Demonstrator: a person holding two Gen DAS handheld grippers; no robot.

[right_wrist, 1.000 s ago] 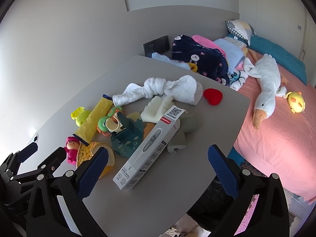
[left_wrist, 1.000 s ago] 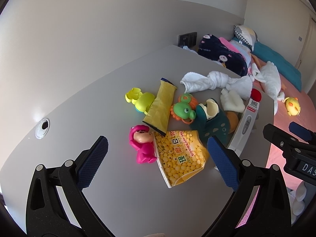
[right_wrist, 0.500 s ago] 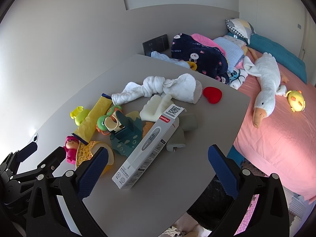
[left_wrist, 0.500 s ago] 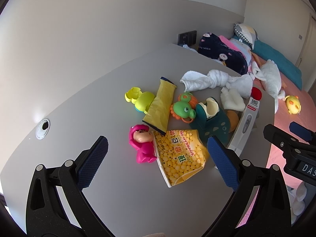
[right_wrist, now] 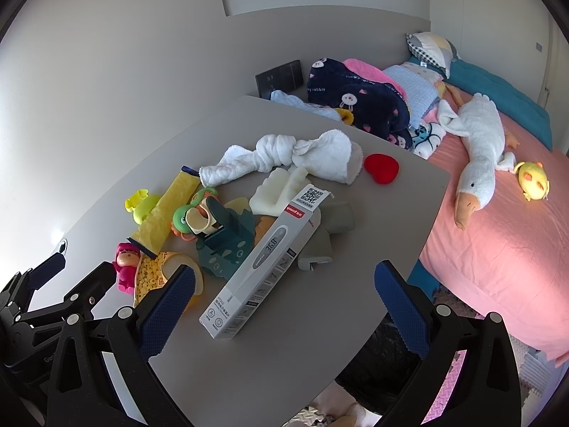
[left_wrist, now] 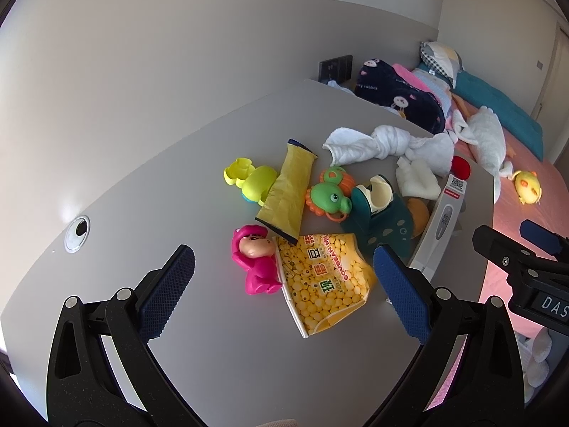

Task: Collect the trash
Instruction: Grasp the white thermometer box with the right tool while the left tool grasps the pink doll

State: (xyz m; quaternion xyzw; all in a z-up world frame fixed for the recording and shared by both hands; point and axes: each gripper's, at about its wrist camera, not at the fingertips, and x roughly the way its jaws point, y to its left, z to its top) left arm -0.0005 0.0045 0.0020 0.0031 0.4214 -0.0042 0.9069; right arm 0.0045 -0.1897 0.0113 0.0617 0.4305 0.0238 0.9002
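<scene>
Little has moved since a second ago: both grippers hover over the grey table (right_wrist: 320, 338), drifted only a touch. Left gripper (left_wrist: 281, 291) hangs with jaws wide apart and empty, above the yellow snack bag (left_wrist: 323, 277), a crinkled packet printed with corn kernels, lying flat just beside the pink doll (left_wrist: 254, 259). Right gripper (right_wrist: 281, 309) is likewise spread, holding nothing, over the thermometer box (right_wrist: 263, 259), a long grey carton lying beside the bag's far side. Beyond the box, past the table edge, a pink bed (right_wrist: 498, 249) carries a plush goose (right_wrist: 476, 149). Bare tabletop lies nearest both grippers.
</scene>
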